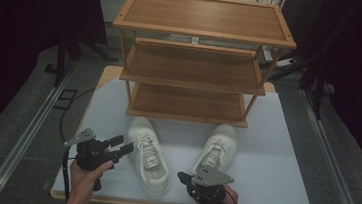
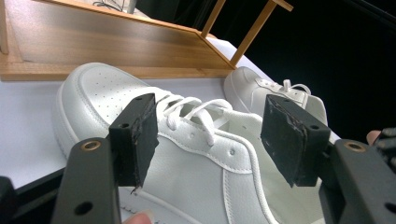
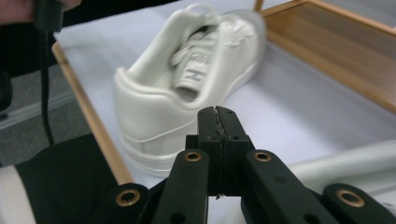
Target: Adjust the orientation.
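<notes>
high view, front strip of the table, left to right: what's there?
Left tongs, open → left white shoe → right tongs, shut on nothing → right white shoe. The right tongs sit nearer the table's front edge than the shoe beside them.

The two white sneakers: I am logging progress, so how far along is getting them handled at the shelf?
Nothing looks done: both white lace-up leather sneakers, the left and the right, lie on the pale table top before the three-tier wooden shelf rack, whose tiers are bare. In hand: the left tool is open around the left sneaker, not yet gripping; the right tool is shut, empty. Left: grasping and shelving both, probably.
</notes>
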Available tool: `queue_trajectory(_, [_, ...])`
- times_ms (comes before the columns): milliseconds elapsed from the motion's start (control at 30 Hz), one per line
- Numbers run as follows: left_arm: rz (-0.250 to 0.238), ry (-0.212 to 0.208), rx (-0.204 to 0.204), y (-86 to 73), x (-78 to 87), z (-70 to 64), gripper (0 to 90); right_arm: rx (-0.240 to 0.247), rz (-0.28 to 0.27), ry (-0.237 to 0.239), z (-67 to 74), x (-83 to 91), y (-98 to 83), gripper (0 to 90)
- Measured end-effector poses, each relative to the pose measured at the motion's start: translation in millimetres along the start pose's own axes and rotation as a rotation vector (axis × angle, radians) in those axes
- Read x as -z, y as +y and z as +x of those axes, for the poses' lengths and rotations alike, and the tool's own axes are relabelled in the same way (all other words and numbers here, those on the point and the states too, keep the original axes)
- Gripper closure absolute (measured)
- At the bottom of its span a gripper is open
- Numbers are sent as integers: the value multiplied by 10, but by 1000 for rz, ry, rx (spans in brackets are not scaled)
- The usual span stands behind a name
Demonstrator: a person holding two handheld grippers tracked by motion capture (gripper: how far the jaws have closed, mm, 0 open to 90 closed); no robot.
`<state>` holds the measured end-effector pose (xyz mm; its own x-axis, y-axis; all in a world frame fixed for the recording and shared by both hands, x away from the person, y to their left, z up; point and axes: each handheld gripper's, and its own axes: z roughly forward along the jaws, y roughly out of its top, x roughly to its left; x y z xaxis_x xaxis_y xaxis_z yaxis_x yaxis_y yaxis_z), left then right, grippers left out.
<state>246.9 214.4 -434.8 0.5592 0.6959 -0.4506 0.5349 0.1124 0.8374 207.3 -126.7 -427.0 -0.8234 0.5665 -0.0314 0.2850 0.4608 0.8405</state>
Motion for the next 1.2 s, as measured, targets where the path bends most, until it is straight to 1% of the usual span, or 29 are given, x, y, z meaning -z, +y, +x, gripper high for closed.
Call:
queue_trajectory(300, [-7, -2, 6, 3, 12, 8, 362, 58, 83, 25, 221, -216, -45, 893])
queue_trajectory(333, [-8, -2, 7, 4, 14, 9, 362, 64, 81, 18, 240, -232, -50, 893])
queue_trajectory(433, [-11, -8, 14, 5, 21, 15, 361, 54, 86, 25, 241, -236, -39, 893])
queue_trajectory(600, [-10, -9, 15, 5, 20, 9, 362, 56, 81, 36, 277, -259, -30, 893])
queue_trajectory(767, [-8, -10, 23, 2, 15, 17, 363, 73, 67, 73, 355, -318, -9, 887])
queue_trajectory(800, [-8, -12, 25, 3, 18, 19, 363, 76, 67, 83, 366, -332, 1, 884])
queue_trajectory(833, [-9, -13, 27, 4, 22, 20, 363, 78, 66, 102, 394, -367, 24, 877])
queue_trajectory(867, [-12, -14, 29, 8, 29, 21, 363, 78, 66, 102, 394, -367, 24, 877])
queue_trajectory(900, [-15, -16, 32, 12, 43, 24, 363, 84, 60, 121, 435, -414, 46, 876])
queue_trajectory(933, [-19, -15, 35, 18, 60, 26, 363, 84, 60, 121, 435, -414, 46, 876])
queue_trajectory(967, [-30, -11, 38, 33, 104, 34, 363, 96, 54, 139, 488, -470, 71, 876])
queue_trajectory(1000, [-30, -11, 38, 33, 104, 34, 364, 96, 54, 139, 488, -470, 71, 876])
queue_trajectory(1033, [-37, -11, 42, 41, 127, 42, 364, 103, 50, 154, 535, -527, 103, 876])
queue_trajectory(1067, [-45, -7, 46, 49, 149, 52, 364, 103, 50, 154, 535, -527, 103, 876])
queue_trajectory(1200, [-63, -5, 63, 64, 209, 95, 364, 114, 40, 193, 628, -672, 171, 875])
